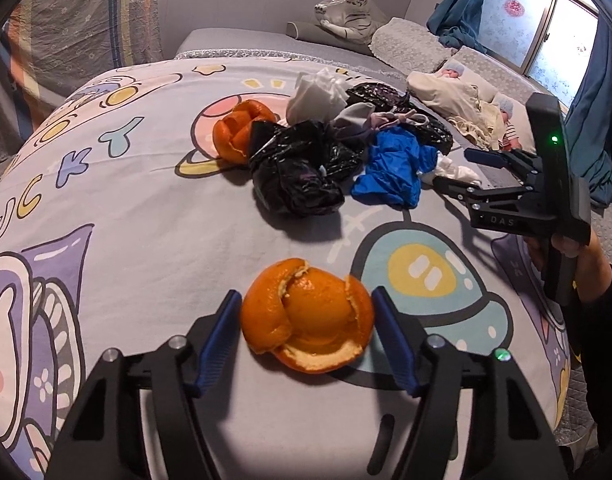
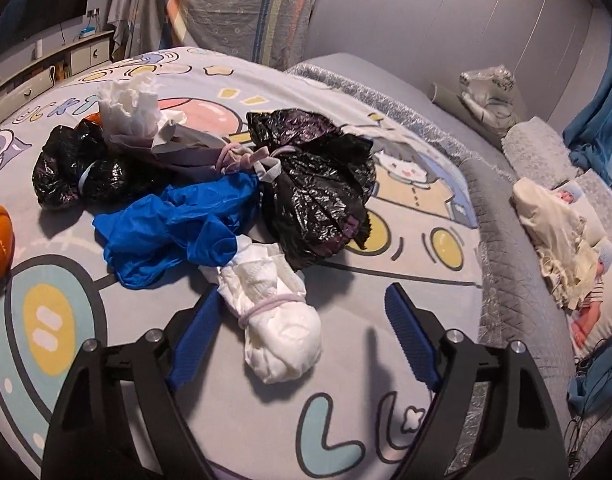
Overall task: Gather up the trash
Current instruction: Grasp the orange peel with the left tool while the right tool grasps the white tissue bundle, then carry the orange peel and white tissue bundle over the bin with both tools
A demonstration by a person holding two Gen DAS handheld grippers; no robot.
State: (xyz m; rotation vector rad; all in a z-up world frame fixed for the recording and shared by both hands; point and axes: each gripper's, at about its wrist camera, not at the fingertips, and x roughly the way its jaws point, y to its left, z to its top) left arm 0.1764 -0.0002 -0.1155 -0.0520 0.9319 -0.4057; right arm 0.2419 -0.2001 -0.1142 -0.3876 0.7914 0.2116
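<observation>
Left hand-held gripper [image 1: 308, 326] is spread wide with the orange peel [image 1: 308, 316] sitting on the bed [image 1: 145, 220] right between its fingers, while the right hand-held gripper [image 2: 301, 334], also spread, straddles the tied white wad [image 2: 275, 316].

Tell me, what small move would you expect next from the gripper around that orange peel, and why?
Probably closing the left gripper. Its jaws stand open with the orange peel lying between the blue fingers on the bedsheet, so a squeeze should grip it. The right gripper is likewise open, around a white wad.
</observation>
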